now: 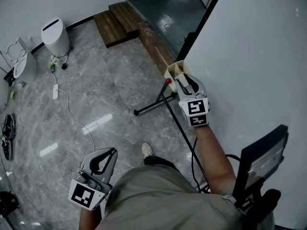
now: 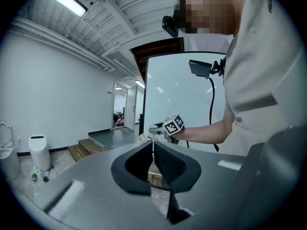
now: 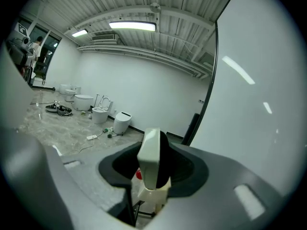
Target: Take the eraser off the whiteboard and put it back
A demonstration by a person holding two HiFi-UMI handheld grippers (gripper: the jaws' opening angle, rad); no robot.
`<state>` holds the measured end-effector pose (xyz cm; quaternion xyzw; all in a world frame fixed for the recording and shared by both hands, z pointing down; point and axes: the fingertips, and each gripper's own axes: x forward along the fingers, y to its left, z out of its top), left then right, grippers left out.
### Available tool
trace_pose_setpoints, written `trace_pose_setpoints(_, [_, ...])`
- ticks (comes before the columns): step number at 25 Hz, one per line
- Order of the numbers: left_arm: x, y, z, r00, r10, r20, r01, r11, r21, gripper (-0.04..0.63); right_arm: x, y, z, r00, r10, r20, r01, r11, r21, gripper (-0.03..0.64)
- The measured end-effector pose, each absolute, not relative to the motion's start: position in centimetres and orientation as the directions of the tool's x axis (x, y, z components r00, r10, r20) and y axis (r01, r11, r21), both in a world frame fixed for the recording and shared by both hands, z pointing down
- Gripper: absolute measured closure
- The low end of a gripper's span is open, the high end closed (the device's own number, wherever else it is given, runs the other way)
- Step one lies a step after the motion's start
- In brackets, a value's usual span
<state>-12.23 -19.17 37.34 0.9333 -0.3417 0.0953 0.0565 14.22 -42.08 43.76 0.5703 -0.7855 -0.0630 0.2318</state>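
Note:
In the head view my right gripper [image 1: 182, 79] is held up beside the whiteboard [image 1: 259, 56], shut on the cream eraser [image 1: 175, 72]. The eraser sticks out past the jaws, a short way off the board's left edge. The right gripper view shows the eraser [image 3: 150, 159] standing on edge between the two dark pads [image 3: 165, 164], with the whiteboard [image 3: 254, 104] filling the right side. My left gripper [image 1: 106, 153] hangs low at the left, above the floor, by the person's hip. The left gripper view shows the left gripper [image 2: 153, 151] with its jaws together and nothing between them.
The whiteboard's black stand legs [image 1: 152, 107] spread over the marble floor, with a red knob [image 1: 168, 80] near the eraser. Wooden steps [image 1: 117, 20] lie at the back. A white bin [image 1: 55, 35], a power strip [image 1: 55, 91] and shoes [image 1: 7, 133] are at the left. A black device [image 1: 261, 162] juts out at the lower right.

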Motion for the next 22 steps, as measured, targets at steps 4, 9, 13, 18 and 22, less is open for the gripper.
trace_pose_setpoints(4, [-12.7,-17.6,37.2,0.754,-0.623,0.209,-0.643,-0.765,0.037,0.589,13.4,-40.1,42.0,-0.25,-0.93,0.27,-0.864,0.34,0.372,0.462])
trace_pose_setpoints(9, [-13.7,-14.9,37.0,0.76,-0.618,0.201,-0.637,-0.77,0.04,0.589,11.5,-36.5,39.3,-0.271,-0.932,0.24,-0.854,0.348,0.387,0.462])
trace_pose_setpoints(13, [-14.3,-12.8,37.0,0.769,-0.609,0.194,-0.626,-0.779,0.035,0.589,9.7,-33.5,37.1,-0.295,-0.93,0.217,-0.845,0.36,0.395,0.462])
trace_pose_setpoints(18, [-15.8,-9.3,37.2,0.786,-0.589,0.189,-0.605,-0.795,0.037,0.589,6.5,-28.5,33.9,-0.313,-0.931,0.188,-0.84,0.364,0.403,0.462])
trace_pose_setpoints(22, [-15.3,-8.8,37.6,0.794,-0.578,0.191,-0.594,-0.803,0.041,0.589,6.6,-27.1,33.4,-0.319,-0.932,0.171,-0.828,0.362,0.427,0.462])
